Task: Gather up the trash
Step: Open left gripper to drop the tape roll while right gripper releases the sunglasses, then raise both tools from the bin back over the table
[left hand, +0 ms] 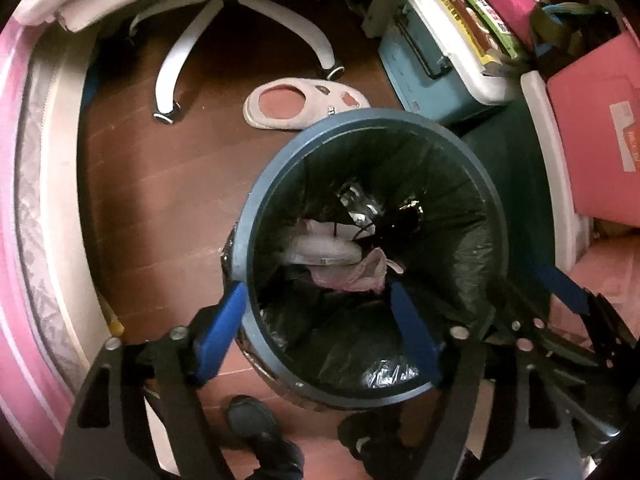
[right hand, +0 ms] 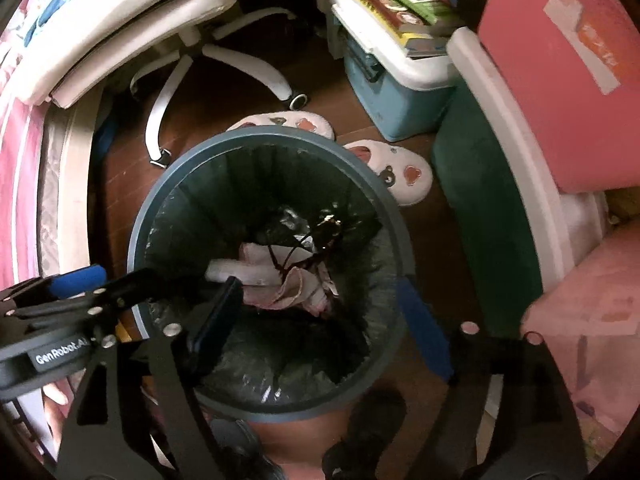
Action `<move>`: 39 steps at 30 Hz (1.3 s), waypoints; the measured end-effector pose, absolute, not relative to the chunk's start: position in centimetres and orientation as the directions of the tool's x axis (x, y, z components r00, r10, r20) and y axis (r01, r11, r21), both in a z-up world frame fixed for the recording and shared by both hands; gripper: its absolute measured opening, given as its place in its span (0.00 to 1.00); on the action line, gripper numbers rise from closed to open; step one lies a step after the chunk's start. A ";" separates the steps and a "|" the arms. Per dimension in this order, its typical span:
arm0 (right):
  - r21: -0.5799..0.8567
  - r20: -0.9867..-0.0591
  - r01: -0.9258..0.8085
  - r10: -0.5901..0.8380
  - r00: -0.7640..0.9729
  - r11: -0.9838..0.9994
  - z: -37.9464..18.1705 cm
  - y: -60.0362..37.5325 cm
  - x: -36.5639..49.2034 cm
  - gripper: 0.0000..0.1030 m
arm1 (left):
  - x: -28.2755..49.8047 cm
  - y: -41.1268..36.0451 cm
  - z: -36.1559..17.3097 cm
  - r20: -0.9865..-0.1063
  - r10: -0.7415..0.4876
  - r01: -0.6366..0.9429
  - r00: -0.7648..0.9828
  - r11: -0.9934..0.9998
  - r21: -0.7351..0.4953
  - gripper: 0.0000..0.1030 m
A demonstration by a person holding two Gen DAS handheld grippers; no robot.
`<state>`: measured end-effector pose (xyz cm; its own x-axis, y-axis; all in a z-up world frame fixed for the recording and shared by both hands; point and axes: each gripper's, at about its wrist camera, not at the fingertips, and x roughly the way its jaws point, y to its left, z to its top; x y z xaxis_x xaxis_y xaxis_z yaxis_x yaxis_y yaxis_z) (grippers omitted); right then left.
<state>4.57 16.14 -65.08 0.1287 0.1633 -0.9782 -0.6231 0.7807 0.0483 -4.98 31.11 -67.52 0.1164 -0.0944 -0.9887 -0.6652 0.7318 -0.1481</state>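
Note:
A round grey-blue trash bin (left hand: 276, 168) with a black liner stands on the wooden floor. Inside lie white and pink crumpled paper or cloth (left hand: 340, 258), silver foil (left hand: 356, 204) and a dark glossy item. My left gripper (left hand: 316, 300) is open above the bin, its left finger outside the near rim and its right finger over the opening. The bin rim (right hand: 168, 176) and the trash (right hand: 280, 284) also show in the right wrist view. My right gripper (right hand: 320, 296) is open and empty over the bin. The left gripper (right hand: 76, 280) enters at the left there.
A white office chair base (left hand: 240, 12) stands behind the bin. Pale slippers (left hand: 304, 104) lie beside it. A blue storage box (left hand: 432, 76) with books on top, a green container (right hand: 476, 168) and pink boxes (right hand: 560, 68) stand right. A pink bed edge (left hand: 24, 200) runs left. Dark shoes (left hand: 256, 428) show below.

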 end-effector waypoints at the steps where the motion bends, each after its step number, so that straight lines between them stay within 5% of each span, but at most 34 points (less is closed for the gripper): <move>1: 0.045 -0.978 -0.624 0.161 0.130 0.780 -64.4 15.9 4.4 0.81 | -4.9 31.1 -67.2 -0.989 -0.095 -0.664 0.115 0.733 -0.148 0.72; 28: 0.085 -0.927 -0.456 0.237 0.290 0.886 -29.2 7.8 3.2 0.89 | -3.2 25.3 -32.3 -0.976 -0.022 -0.543 0.217 0.828 -0.140 0.78; 39: 0.065 -0.904 -0.278 0.175 0.389 0.958 -20.0 -0.9 3.0 0.92 | 0.6 18.8 -22.7 -0.955 -0.065 -0.391 0.289 0.903 -0.180 0.85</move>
